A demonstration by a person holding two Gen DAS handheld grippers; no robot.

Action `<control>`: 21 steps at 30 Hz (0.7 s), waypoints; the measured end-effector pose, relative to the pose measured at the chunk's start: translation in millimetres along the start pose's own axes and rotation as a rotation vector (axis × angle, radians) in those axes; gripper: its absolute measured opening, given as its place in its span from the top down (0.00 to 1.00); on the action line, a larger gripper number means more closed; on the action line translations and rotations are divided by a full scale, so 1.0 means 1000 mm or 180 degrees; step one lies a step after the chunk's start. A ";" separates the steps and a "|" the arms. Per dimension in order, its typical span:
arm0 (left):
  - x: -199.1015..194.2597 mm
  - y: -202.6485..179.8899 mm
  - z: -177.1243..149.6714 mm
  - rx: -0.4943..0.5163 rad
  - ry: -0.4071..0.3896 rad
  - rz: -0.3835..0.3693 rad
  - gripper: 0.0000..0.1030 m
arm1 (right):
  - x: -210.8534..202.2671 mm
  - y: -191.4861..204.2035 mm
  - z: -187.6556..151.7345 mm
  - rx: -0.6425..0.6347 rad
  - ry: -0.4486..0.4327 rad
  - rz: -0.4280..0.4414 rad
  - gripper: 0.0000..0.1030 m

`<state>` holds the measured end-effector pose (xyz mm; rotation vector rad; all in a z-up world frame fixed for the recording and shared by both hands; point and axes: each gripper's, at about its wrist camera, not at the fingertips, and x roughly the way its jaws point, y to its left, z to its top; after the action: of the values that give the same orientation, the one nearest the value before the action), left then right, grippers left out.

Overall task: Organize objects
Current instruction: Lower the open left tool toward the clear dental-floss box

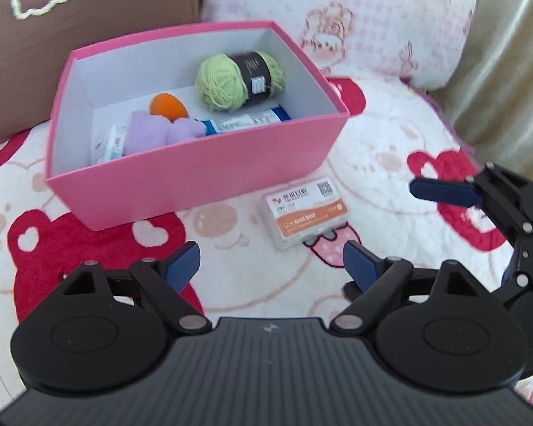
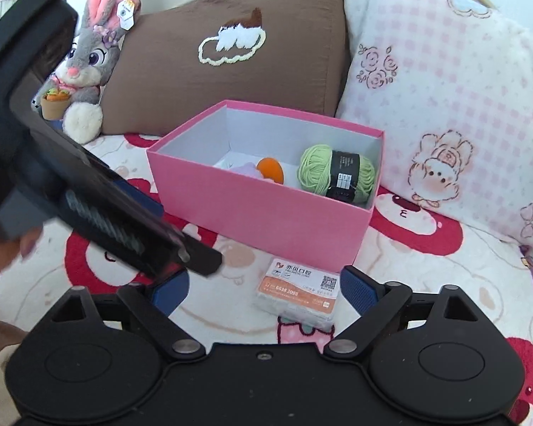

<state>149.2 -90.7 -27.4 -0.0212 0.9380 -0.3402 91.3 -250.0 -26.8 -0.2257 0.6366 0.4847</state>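
A pink box stands on the bed. It holds a green yarn ball, an orange egg-shaped thing, a purple plush, a blue-white packet and a small white packet. A tissue pack with an orange label lies on the blanket in front of the box. My left gripper is open and empty, just short of the pack. My right gripper is open, its fingers either side of the pack; it also shows in the left wrist view.
A brown cushion and a pink-checked pillow lean behind the box. A grey rabbit plush sits at the back left. The left gripper's body crosses the left of the right wrist view. The blanket has red bear prints.
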 end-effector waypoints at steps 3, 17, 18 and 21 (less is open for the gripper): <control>0.010 0.005 0.002 -0.0085 0.0043 -0.0111 0.15 | 0.010 0.000 -0.004 0.0037 -0.0006 -0.0093 0.07; 0.065 0.023 0.002 -0.0393 -0.0143 -0.0234 0.19 | 0.059 -0.010 -0.014 0.0419 0.0074 -0.0315 0.07; 0.068 0.025 0.002 -0.0407 -0.0163 -0.0239 0.19 | 0.062 -0.012 -0.015 0.0471 0.0092 -0.0303 0.07; 0.077 0.027 0.000 -0.0426 -0.0167 -0.0235 0.23 | 0.074 -0.017 -0.020 0.0520 0.0156 -0.0347 0.07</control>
<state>198.8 -88.1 -92.2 -0.1870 0.9082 -0.3430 140.6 -245.0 -87.4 -0.1172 0.7045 0.3214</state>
